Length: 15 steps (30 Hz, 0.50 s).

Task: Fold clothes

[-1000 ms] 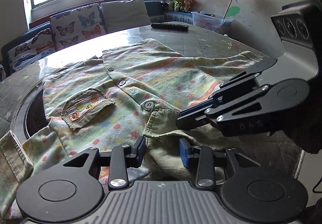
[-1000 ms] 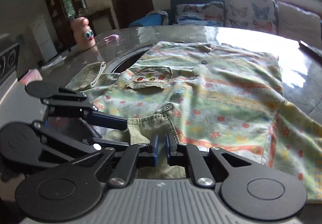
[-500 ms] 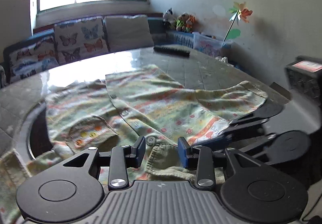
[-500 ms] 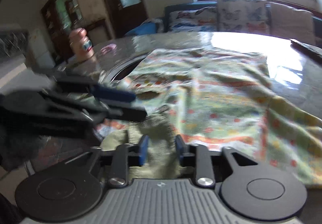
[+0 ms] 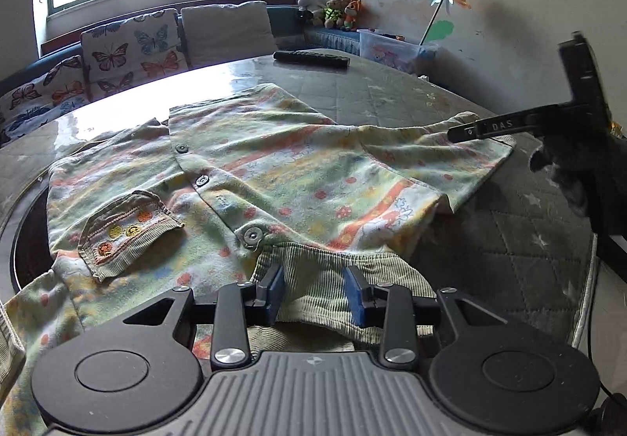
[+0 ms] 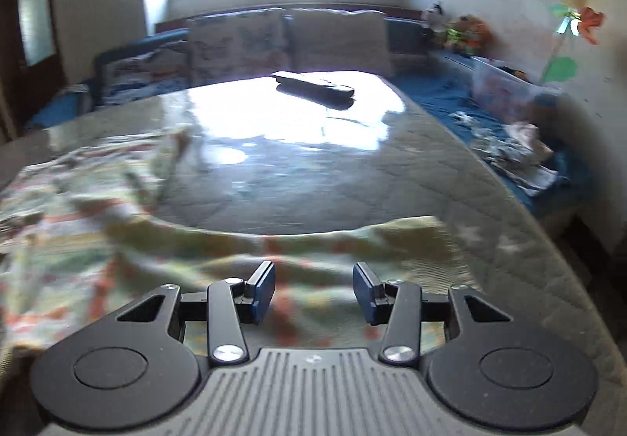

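Note:
A child's flowered shirt lies spread face up on the round table, with a corduroy pocket and a corduroy collar. My left gripper is open, its blue pads on either side of the collar, just above it. My right gripper is open and empty over the shirt's right sleeve; the right wrist view is blurred. In the left wrist view its fingers show over the sleeve end at the right.
A black remote lies at the table's far side. The quilted table cover shows to the right of the shirt, near the table's edge. A bench with butterfly cushions, plush toys and a plastic box stand behind the table.
My right gripper has let go of the collar, opened and swung right to the sleeve. My left gripper has opened wider and stays at the collar.

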Available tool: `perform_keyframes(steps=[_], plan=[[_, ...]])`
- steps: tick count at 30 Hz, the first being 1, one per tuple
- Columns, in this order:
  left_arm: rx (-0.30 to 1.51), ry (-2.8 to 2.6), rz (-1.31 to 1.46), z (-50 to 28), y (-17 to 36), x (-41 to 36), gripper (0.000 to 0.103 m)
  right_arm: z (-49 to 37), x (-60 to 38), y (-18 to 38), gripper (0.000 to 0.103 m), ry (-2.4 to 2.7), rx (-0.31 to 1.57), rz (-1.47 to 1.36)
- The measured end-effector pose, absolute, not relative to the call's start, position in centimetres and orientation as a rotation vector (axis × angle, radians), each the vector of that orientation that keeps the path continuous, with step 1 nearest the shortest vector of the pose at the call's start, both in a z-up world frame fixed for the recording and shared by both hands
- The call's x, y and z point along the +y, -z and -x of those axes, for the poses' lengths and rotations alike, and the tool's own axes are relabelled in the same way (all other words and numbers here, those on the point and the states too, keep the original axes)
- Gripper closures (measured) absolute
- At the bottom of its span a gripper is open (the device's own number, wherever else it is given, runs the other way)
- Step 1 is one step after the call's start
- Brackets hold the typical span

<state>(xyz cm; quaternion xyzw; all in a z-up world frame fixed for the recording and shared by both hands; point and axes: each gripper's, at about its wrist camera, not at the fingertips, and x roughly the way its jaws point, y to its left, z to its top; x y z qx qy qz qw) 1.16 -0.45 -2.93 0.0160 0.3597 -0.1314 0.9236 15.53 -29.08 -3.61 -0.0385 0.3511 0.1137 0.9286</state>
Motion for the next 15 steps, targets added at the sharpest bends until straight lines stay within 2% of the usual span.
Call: perform_keyframes(steps=[15], plan=[[0.732, 0.273, -0.059, -1.0, 3.1, -0.6, 0.065, -20.2, -29.8, 4.8, 0.054, -0.223, 0.686, 0.085]])
